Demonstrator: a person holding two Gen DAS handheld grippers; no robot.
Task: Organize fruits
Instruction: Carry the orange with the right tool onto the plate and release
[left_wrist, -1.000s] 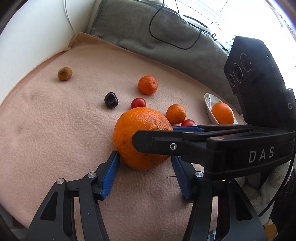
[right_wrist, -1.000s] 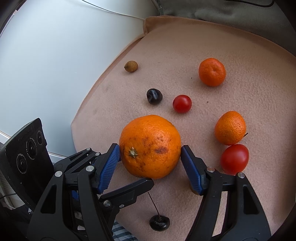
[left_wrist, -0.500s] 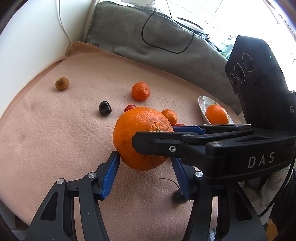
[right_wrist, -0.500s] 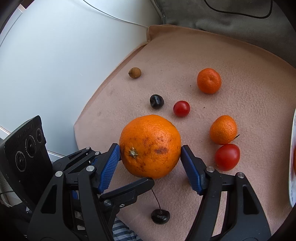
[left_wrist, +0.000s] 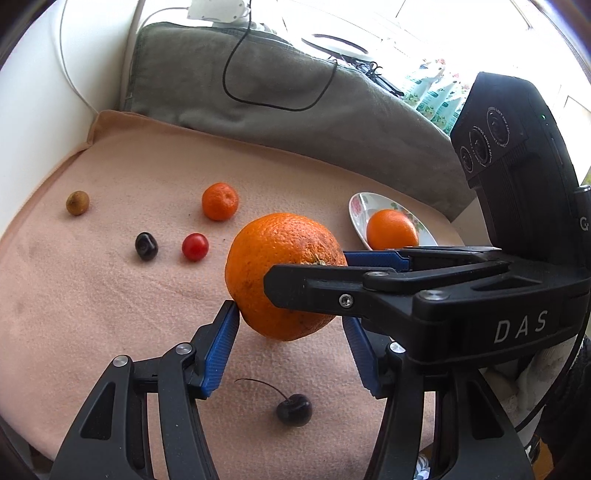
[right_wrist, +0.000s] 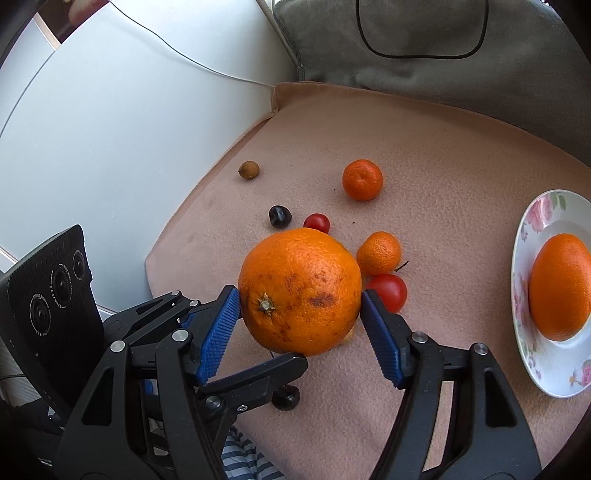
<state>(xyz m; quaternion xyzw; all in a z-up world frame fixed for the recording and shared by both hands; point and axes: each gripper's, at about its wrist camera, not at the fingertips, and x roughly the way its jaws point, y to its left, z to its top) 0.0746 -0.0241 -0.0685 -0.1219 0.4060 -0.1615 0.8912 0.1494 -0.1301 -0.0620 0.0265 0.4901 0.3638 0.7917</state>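
Risk nearest first: could squash or roll the stemmed cherry (left_wrist: 294, 410) lying on the pink blanket (left_wrist: 92, 314) right beneath, given any slip of the large orange (left_wrist: 273, 258). Could lose that orange through a mismatch between the two hands, since pulling apart or twisting would peel the round, waxy skin off the ribbed pads. Could also knock the two crossed grippers together, with one finger passing just under the fruit. Farther along, could clip the tomato (right_wrist: 388, 291) and the mandarin (right_wrist: 378, 253) just behind on the way to the floral plate (right_wrist: 532, 332), or bump the orange (right_wrist: 559, 286) already lying there and send it over the rim.

Left gripper (left_wrist: 291, 321): about half apart, near pad pressed on the orange's lower flank, far pad mostly hidden behind the other gripper's finger but seemingly touching too. Right gripper (right_wrist: 299, 302): somewhat wider, both blue pads clamped on the orange's sides, stem scar facing the camera. Held clear of the blanket, in front of the scattered fruit.

Beyond, untouched: cherry tomato (right_wrist: 316, 222), dark stemless cherry (right_wrist: 279, 216), second mandarin (right_wrist: 362, 180), small brown fruit (right_wrist: 248, 170).
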